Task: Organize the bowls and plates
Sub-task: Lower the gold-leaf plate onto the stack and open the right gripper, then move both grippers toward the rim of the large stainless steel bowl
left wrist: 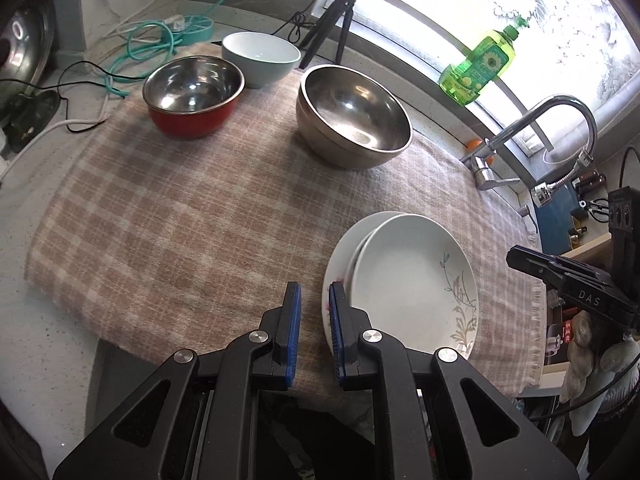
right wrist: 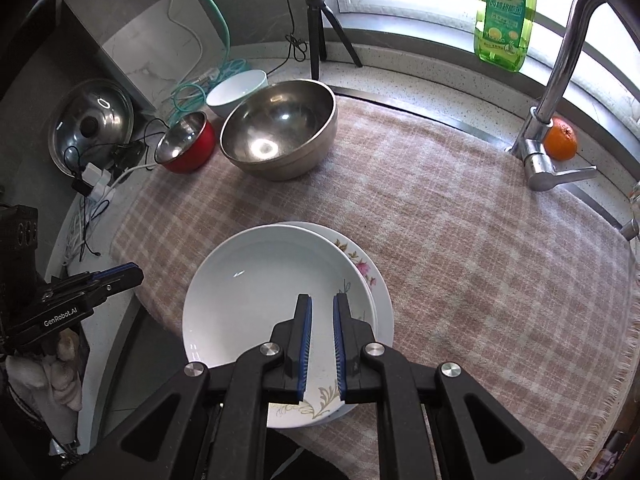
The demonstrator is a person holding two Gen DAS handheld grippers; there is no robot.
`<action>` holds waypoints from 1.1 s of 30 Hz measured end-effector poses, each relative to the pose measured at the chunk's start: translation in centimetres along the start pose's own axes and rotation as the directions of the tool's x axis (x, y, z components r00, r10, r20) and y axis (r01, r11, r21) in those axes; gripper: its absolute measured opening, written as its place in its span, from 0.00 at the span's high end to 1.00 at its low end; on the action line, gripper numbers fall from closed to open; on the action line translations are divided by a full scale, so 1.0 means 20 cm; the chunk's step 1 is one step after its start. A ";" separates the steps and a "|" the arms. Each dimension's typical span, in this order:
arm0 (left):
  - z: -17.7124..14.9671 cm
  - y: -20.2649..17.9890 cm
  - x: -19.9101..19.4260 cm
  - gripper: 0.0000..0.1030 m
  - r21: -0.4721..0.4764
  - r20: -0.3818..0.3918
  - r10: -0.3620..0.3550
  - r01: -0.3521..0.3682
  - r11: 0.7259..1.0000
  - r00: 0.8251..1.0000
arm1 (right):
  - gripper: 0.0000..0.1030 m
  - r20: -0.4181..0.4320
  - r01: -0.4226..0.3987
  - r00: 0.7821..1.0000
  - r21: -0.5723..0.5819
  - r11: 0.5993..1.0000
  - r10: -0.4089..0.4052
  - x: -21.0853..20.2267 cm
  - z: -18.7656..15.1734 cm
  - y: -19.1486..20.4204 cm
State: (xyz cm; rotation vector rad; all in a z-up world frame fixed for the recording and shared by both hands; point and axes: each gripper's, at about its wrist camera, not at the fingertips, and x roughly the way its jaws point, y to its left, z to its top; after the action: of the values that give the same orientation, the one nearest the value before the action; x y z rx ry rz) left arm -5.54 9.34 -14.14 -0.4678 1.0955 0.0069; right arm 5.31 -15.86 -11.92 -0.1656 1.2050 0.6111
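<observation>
Two white plates are stacked on the checked cloth. The top plate (left wrist: 412, 280) (right wrist: 260, 292) has a grey leaf print, and the lower plate (left wrist: 340, 256) (right wrist: 360, 264) has pink flowers. My left gripper (left wrist: 315, 292) (right wrist: 136, 274) hovers shut and empty beside the stack's left rim. My right gripper (right wrist: 322, 300) (left wrist: 516, 256) hangs shut and empty above the top plate. At the back stand a large steel bowl (left wrist: 354, 116) (right wrist: 280, 128), a red bowl with a steel inside (left wrist: 192, 96) (right wrist: 186, 142) and a pale blue bowl (left wrist: 260, 56) (right wrist: 236, 92).
The checked cloth (left wrist: 180, 208) (right wrist: 460, 240) covers the counter. A faucet (right wrist: 556, 80) (left wrist: 560, 120), an orange (right wrist: 562, 142) and a green soap bottle (right wrist: 506, 16) line the window side. A tripod (right wrist: 320, 20), cables (left wrist: 152, 40) and a pot lid (right wrist: 92, 120) sit at the back left.
</observation>
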 end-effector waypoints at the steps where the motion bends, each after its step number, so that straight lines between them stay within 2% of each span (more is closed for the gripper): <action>1: 0.01 0.01 -0.01 0.88 -0.010 0.008 0.006 -0.006 1.000 1.000 | 0.90 0.017 0.005 1.000 -0.005 1.000 -0.005 -0.01 0.01 0.01; 7: 0.09 0.07 -0.04 0.88 -0.073 0.055 0.054 -0.050 0.996 0.997 | 0.90 0.038 -0.012 0.999 -0.030 0.999 0.013 0.00 0.09 0.00; 13: 0.16 0.06 -0.04 0.88 -0.051 0.071 0.104 -0.100 0.994 0.992 | 0.90 0.054 -0.012 0.998 -0.006 1.000 0.012 0.00 0.13 -0.01; 16: 0.21 0.06 -0.03 0.88 -0.024 0.071 0.110 -0.109 0.994 0.991 | 0.90 0.057 -0.015 0.998 0.027 1.000 0.013 -0.01 0.15 -0.02; 20: 0.28 0.03 -0.01 0.88 0.070 0.091 0.129 -0.135 0.988 0.988 | 0.90 0.079 -0.022 0.997 0.079 0.997 0.016 -0.02 0.16 -0.01; 28: 0.43 0.03 0.04 0.88 0.251 0.049 0.054 -0.065 0.966 0.997 | 0.90 0.093 0.038 0.994 0.204 0.978 -0.058 0.00 0.17 0.05; 33: 0.55 0.07 0.08 0.88 0.306 0.011 0.007 -0.010 0.952 1.000 | 0.88 0.099 0.044 0.992 0.286 0.957 -0.075 0.04 0.22 0.09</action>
State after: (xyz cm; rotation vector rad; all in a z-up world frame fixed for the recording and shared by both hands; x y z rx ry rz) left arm 4.34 14.27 -11.93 -0.1832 1.0667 -0.1519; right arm 8.06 -12.22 -10.61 0.0733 1.1634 0.3841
